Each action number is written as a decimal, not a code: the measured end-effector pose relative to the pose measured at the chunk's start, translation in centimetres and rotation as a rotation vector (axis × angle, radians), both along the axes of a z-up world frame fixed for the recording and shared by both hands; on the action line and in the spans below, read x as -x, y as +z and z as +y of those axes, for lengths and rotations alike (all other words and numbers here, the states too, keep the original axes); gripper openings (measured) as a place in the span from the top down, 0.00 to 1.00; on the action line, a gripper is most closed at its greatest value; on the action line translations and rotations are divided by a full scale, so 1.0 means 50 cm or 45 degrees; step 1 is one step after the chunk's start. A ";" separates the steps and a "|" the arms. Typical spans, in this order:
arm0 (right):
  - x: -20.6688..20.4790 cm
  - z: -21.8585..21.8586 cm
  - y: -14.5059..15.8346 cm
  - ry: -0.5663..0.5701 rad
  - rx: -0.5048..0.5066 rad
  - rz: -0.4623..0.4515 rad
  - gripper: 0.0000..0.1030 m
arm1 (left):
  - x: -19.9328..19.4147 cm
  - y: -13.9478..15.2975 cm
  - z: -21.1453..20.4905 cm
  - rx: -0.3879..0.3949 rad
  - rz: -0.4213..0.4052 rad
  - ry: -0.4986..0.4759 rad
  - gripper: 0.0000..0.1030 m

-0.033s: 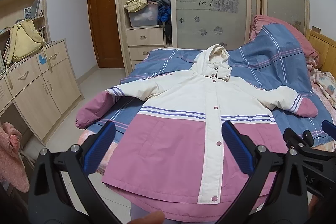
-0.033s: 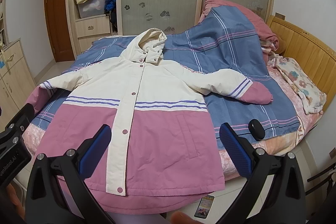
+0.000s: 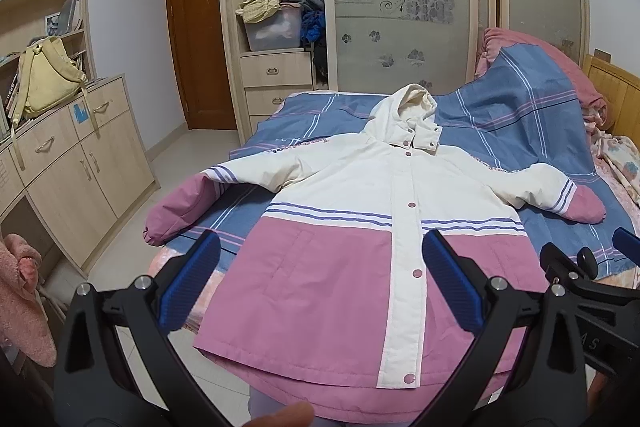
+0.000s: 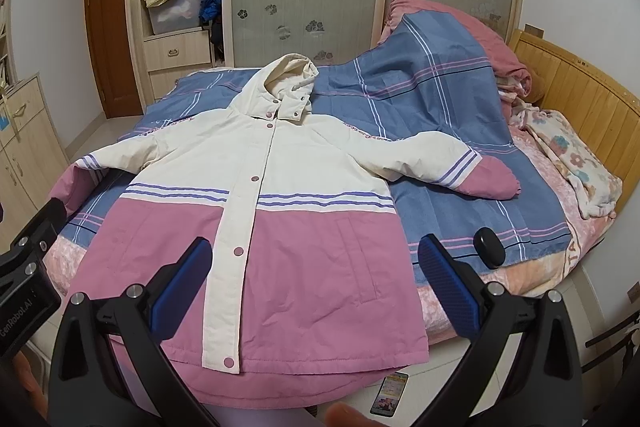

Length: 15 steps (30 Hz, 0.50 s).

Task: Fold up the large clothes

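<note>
A hooded jacket, cream on top and pink below (image 3: 340, 267) (image 4: 280, 227), lies spread flat, front up and snapped shut, on the bed. Its sleeves stretch out to both sides and its hem hangs over the near bed edge. My left gripper (image 3: 320, 279) is open and empty, held above the jacket's lower half. My right gripper (image 4: 316, 279) is open and empty above the pink lower right part. Neither touches the cloth.
The bed has a blue plaid cover (image 4: 440, 115) with a bunched quilt and a floral cloth (image 4: 572, 163) at the right. A black object (image 4: 489, 247) lies on the bed's near right. A phone (image 4: 390, 393) lies on the floor. A cabinet (image 3: 72, 179) stands left.
</note>
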State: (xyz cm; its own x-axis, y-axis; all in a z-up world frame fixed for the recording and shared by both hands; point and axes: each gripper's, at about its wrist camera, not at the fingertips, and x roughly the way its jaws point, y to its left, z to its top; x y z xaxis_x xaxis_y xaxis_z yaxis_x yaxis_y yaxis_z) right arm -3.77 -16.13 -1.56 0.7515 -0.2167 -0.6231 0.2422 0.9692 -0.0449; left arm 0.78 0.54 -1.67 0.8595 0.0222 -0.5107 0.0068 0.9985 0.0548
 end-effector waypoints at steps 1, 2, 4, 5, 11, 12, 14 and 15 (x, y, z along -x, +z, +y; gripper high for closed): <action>-0.002 0.001 0.000 0.003 0.001 0.002 0.01 | -0.001 0.002 0.001 0.000 0.001 0.001 0.02; -0.001 0.001 -0.001 0.006 0.001 0.004 0.01 | 0.000 0.002 0.002 0.000 0.000 0.001 0.02; -0.003 0.002 -0.001 0.010 0.003 0.010 0.01 | -0.003 0.003 0.002 0.003 0.004 0.002 0.02; -0.006 0.003 -0.001 0.011 0.003 0.013 0.01 | -0.007 0.005 0.003 0.007 0.008 0.004 0.02; -0.012 0.005 -0.002 0.008 0.011 0.022 0.01 | -0.015 0.005 0.015 0.021 0.024 0.003 0.02; -0.012 0.004 -0.003 0.010 0.011 0.024 0.01 | -0.018 0.003 0.016 0.023 0.028 0.002 0.02; -0.015 0.005 -0.005 0.015 0.010 0.031 0.01 | -0.021 -0.001 0.017 0.025 0.036 0.000 0.02; -0.017 0.006 -0.009 0.017 0.011 0.035 0.01 | -0.024 -0.003 0.018 0.026 0.041 -0.001 0.02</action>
